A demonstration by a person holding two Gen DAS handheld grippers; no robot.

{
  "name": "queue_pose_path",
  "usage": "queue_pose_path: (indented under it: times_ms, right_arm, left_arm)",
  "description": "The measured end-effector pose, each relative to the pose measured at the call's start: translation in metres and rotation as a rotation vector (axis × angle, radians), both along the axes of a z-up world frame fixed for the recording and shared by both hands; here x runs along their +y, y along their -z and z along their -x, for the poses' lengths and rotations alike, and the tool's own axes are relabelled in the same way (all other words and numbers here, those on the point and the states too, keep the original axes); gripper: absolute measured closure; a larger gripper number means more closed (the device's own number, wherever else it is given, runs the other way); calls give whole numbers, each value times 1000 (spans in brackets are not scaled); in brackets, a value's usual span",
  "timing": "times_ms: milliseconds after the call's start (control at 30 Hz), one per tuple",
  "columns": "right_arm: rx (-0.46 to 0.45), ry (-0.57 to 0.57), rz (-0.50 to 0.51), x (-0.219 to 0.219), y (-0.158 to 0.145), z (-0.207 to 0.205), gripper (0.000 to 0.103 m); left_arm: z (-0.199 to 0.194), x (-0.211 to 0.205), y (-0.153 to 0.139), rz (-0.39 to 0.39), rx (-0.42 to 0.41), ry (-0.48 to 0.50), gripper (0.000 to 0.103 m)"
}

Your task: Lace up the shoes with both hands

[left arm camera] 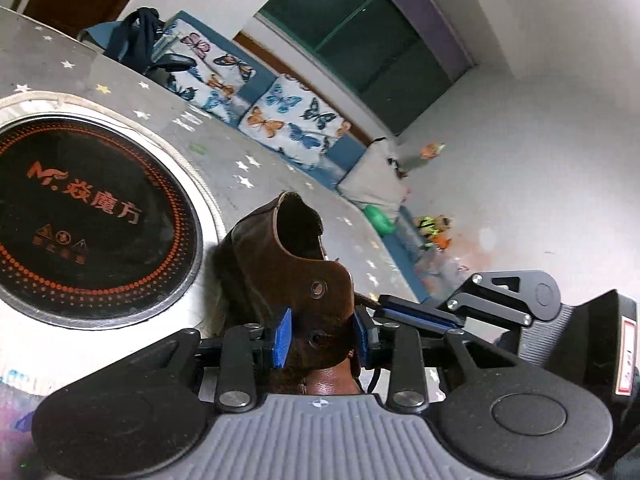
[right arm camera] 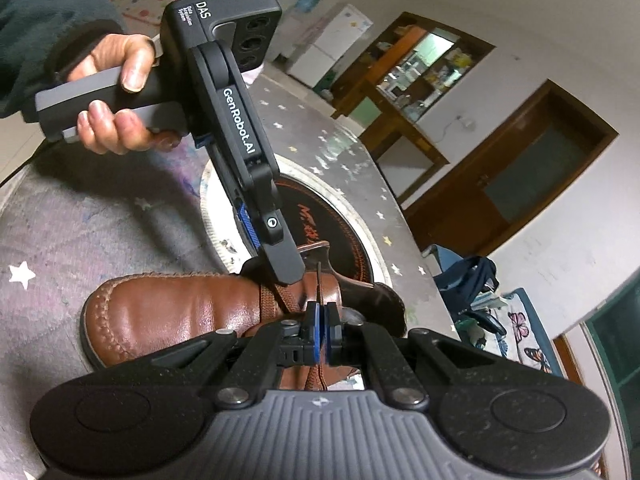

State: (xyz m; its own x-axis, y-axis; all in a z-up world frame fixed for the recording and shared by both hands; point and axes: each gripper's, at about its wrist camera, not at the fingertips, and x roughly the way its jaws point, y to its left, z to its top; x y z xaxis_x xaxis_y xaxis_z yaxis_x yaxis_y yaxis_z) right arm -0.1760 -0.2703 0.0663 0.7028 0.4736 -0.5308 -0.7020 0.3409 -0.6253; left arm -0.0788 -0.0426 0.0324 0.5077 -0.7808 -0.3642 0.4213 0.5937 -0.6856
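Shoe, brown leather, lies on our star-printed table, just beside the round black hob set into it. Our left gripper is clamped across the eyelet flap at the shoe's opening; its blue pads press on both sides of the leather. Our right gripper has its jaws together, pinching a brown lace that rises above the pads. More lace crosses the tongue just beside it. In the right view our hand, in a teal sleeve, grips the left gripper's handle. A butterfly-print sofa stands beyond the table.
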Motion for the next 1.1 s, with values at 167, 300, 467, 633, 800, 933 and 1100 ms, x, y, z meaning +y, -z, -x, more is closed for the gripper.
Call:
queue_pose_path:
  times_ms: [167, 300, 467, 633, 800, 933, 1100]
  right_arm:
    - [4, -35, 35, 7, 5, 1, 101]
    - [2, -55, 61, 12, 7, 1, 102]
    - [0, -77, 79, 20, 7, -3, 101]
    - [8, -84, 78, 25, 7, -9, 102]
    - [12, -87, 66, 23, 8, -9, 101]
    - [6, -84, 57, 22, 9, -10, 101]
    - [1, -76, 52, 20, 9, -10, 101]
  left_arm:
    - [-1, 6, 2, 32, -7, 22, 68]
    - [-1, 8, 3, 40, -13, 29, 68]
    - [-1, 8, 4, 47, -18, 28, 67]
    - [3, 11, 2, 57, -33, 17, 65]
    - [3, 17, 0, 76, -52, -16, 66]
    - [-1, 16, 1, 99, -61, -25, 66]
    - [-2, 11, 1, 123, -97, -34, 82]
